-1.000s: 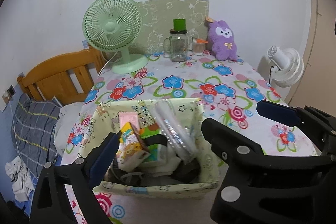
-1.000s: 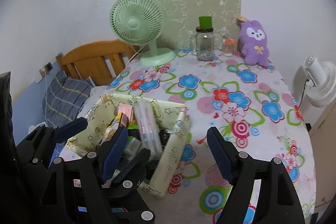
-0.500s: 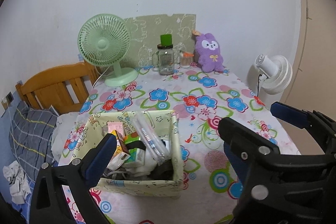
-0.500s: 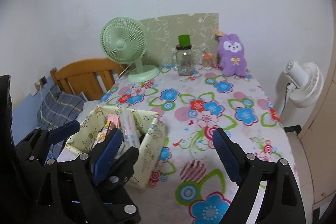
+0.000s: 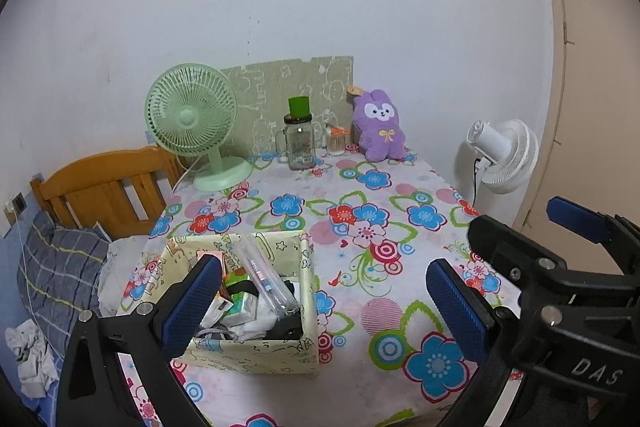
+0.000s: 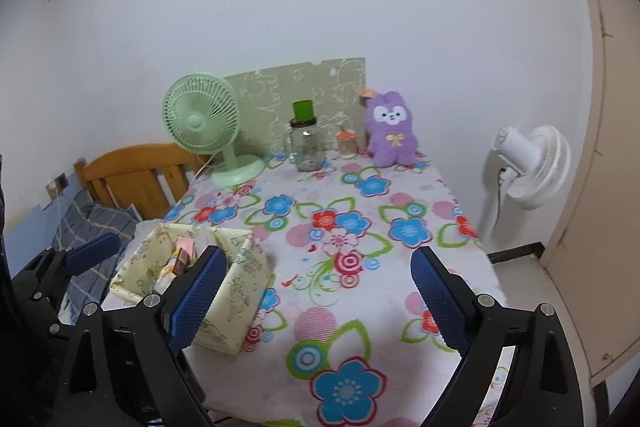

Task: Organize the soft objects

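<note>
Both the left gripper [image 5: 320,301] and the right gripper [image 6: 318,297] stood wide open and empty, the right one's jaws having just opened. The pale yellow fabric storage box [image 5: 256,349] sat near-left; the purple plush rabbit [image 5: 380,127] leaned far back. Reaching there risked toppling the glass jar [image 5: 299,145] beside it, apparently close.

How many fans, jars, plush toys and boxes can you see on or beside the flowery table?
Fans: 2, green fan on the table, white fan beside it
Jars: 2, big glass jar, small jar
Plush toys: 1, purple plush
Boxes: 1, yellow fabric box
Total: 6
</note>
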